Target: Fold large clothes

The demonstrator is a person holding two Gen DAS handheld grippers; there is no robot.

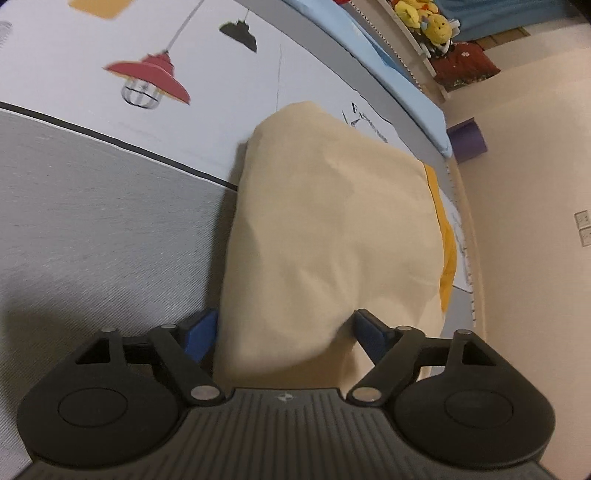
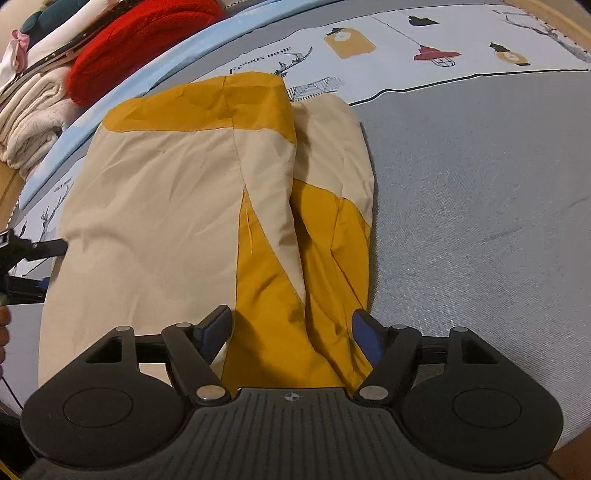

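Note:
A folded cream and mustard-yellow garment (image 2: 166,206) lies on the bed. In the right wrist view it is a thick bundle with yellow panels at its far end and down the middle. The left wrist view shows mostly its cream side (image 1: 332,229), with a yellow strip along the right edge. My left gripper (image 1: 286,332) stands open at the near end of the bundle, cream cloth bulging between its blue-padded fingers (image 1: 201,330). My right gripper (image 2: 290,330) is open too, its fingers (image 2: 365,334) spread over the yellow fold without pressing on it.
The bed cover (image 2: 480,184) is grey with a white band printed with lamps (image 1: 151,79). A stack of folded clothes and a red knit (image 2: 133,40) sits beyond the bed's blue edge. Plush toys (image 1: 424,18) line a shelf by the beige wall.

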